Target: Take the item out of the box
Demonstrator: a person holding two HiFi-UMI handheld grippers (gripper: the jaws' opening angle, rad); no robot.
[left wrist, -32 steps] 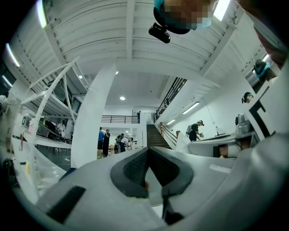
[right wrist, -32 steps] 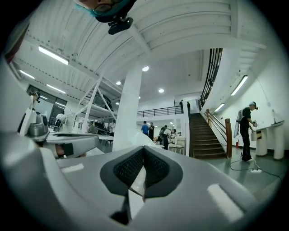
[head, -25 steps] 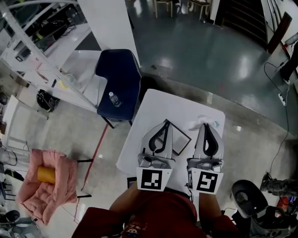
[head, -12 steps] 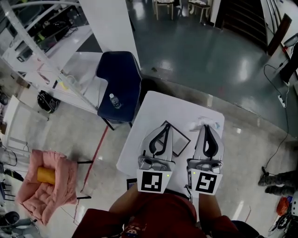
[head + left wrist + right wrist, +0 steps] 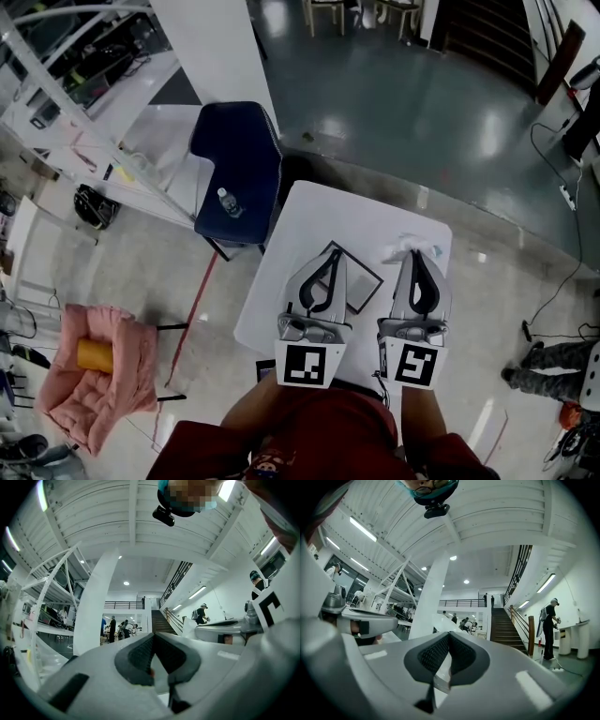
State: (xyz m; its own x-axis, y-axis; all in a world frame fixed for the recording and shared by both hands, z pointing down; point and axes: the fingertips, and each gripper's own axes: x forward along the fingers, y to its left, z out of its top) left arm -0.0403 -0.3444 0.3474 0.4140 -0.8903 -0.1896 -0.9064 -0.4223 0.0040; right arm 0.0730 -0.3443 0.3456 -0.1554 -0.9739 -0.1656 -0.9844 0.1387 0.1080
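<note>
Both grippers sit where they did a second ago, side by side over the near half of the small white square table (image 5: 356, 211). The change is off at the lower right: the dark round shape that stood there is gone, and a person's legs in mottled trousers (image 5: 548, 364) now lie by the right edge.

The left gripper (image 5: 334, 248) has its jaws closed tip to tip with nothing between them, as its own view shows. The right gripper (image 5: 415, 253) is likewise closed and empty.

The flat square box with a dark rim and pale inside (image 5: 364, 281) lies on the table between the two grippers. The left gripper covers the box's left half, so only its right part and far corner show. What lies in it cannot be made out from the head view, and neither gripper view shows it, since both look out level across the hall.

The box has no clear long axis. It lies turned like a diamond, one corner pointing away from the person and its edges running slantwise to the table's edges.

A whitish crumpled thing (image 5: 405, 246) lies just beside the right gripper's tips; whether they touch cannot be told.
</note>
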